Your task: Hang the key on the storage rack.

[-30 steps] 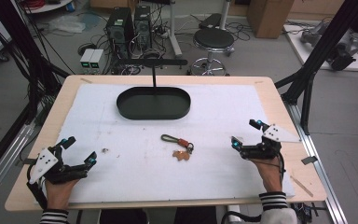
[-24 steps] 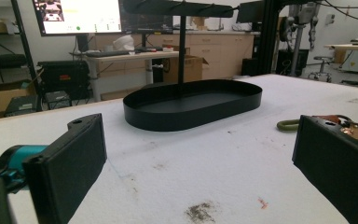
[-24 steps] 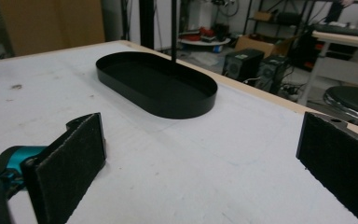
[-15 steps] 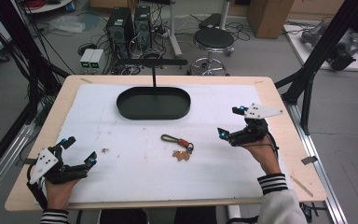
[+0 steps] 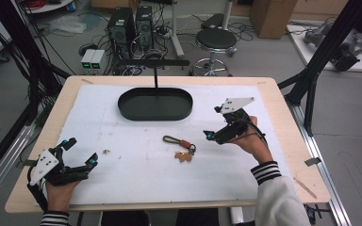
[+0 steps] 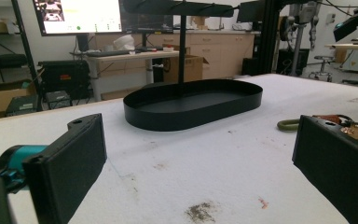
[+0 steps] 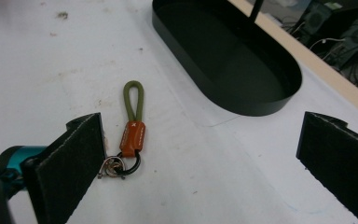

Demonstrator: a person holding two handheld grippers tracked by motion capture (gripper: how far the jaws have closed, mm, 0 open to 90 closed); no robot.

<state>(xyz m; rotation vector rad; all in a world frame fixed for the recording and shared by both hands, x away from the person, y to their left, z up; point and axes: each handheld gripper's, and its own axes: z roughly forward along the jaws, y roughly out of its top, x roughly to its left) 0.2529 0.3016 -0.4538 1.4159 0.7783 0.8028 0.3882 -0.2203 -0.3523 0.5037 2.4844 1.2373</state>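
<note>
Key fob (image 7: 131, 125) lies mid-table, before the black tray (image 5: 155, 104). Your right gripper (image 5: 221, 126) hovers beside it, jaws spread; left gripper (image 5: 78, 157) likewise. Light, floppy: pinch the leather sleeve.

Your keychain (image 7: 133, 122) lay flat on the white mat, just ahead of your right gripper (image 5: 221, 133) and beside its left jaw. It had an olive cord loop, an orange-brown leather sleeve and metal rings at the near end. The black oval tray (image 7: 242, 60) sat empty farther ahead, beyond the loop's far end.
</note>
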